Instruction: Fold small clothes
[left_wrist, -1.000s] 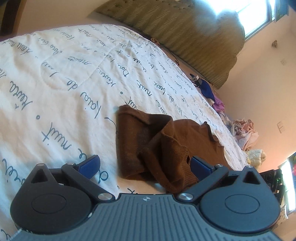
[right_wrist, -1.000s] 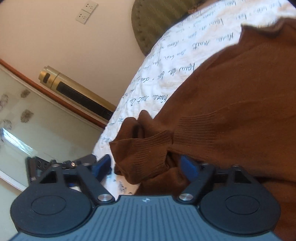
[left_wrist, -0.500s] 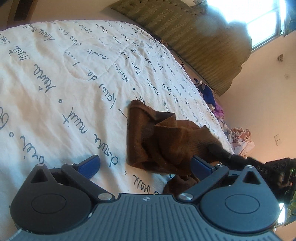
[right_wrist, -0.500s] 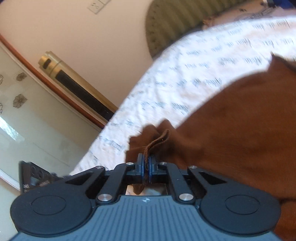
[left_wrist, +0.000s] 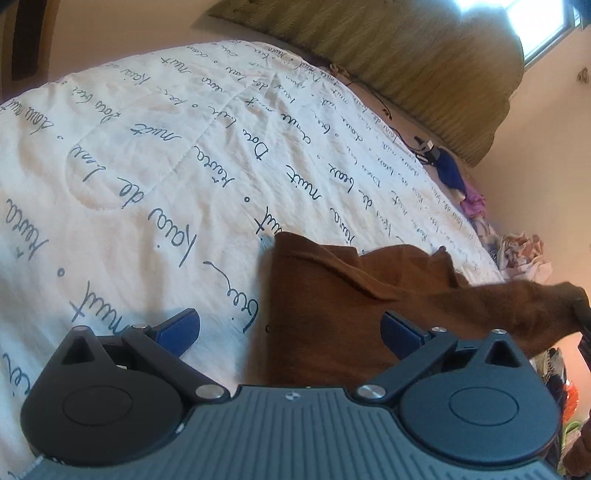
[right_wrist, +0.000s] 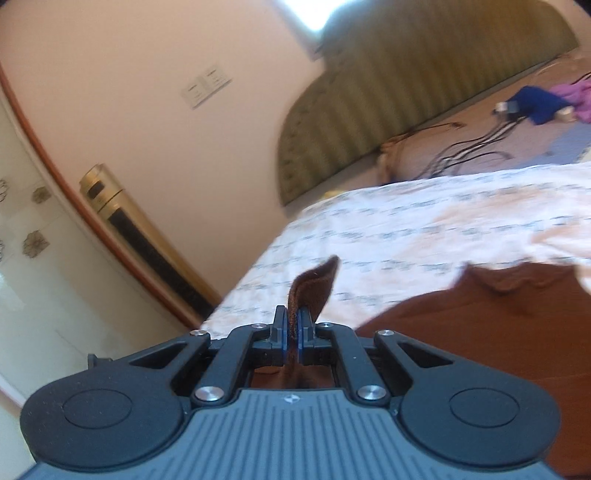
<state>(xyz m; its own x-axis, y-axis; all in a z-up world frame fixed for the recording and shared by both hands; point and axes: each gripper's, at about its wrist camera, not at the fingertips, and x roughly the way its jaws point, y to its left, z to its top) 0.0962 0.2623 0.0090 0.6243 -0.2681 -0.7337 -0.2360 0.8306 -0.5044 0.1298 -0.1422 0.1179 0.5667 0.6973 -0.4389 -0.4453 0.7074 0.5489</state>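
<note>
Right gripper (right_wrist: 291, 334): fingers clenched on a brown sweater (left_wrist: 332, 314) sleeve cuff (right_wrist: 314, 291), lifted off the bed (left_wrist: 155, 155). Left gripper (left_wrist: 291, 328): fingers spread wide, sweater body lying between them. Green headboard (left_wrist: 406, 62) at 1 o'clock, far.

Brown sweater (left_wrist: 332, 314) on white, blue-scripted quilt (left_wrist: 166, 147)

Left gripper (left_wrist: 290, 326) spread wide, blue pads (left_wrist: 177, 329) well apart, gripping nothing; right gripper (right_wrist: 291, 328) clamped tight, pads pinching brown knit fabric (right_wrist: 314, 291).
</note>
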